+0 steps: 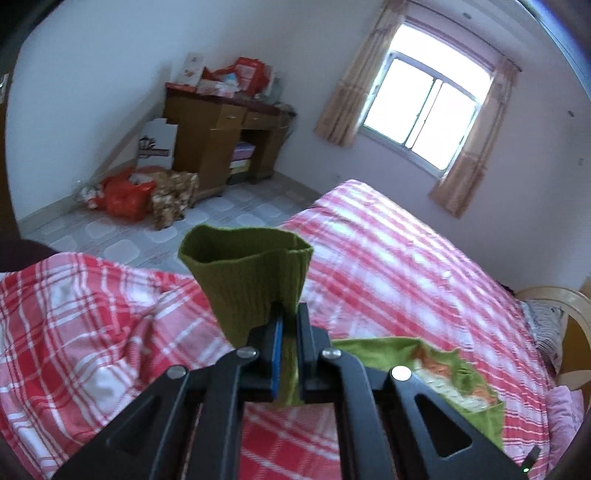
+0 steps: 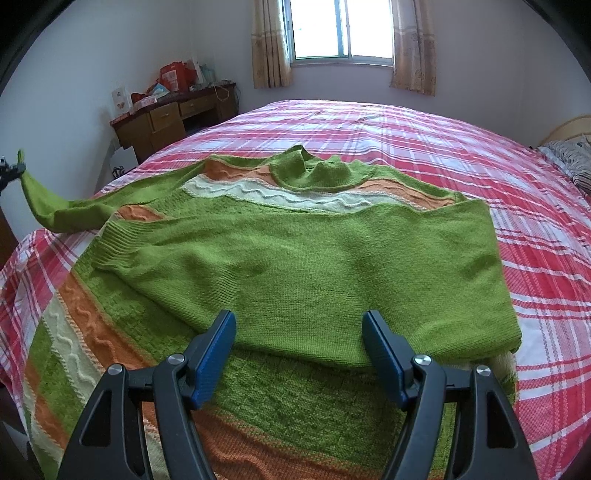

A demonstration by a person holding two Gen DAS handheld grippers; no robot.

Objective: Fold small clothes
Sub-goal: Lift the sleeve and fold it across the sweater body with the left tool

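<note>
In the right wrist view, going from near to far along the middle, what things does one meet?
Right hand-held gripper, open → green sweater → its collar → plaid bedsheet → window.

A green sweater of matt knitted wool, ribbed at the cuff and raised in wavy orange and cream bands, lies on a woven cotton-look bedspread in red and white checks. The right gripper is matt black plastic with shiny round metal pins and blue finely textured finger pads. A varnished brown wooden desk stands against the smooth painted wall.
</note>
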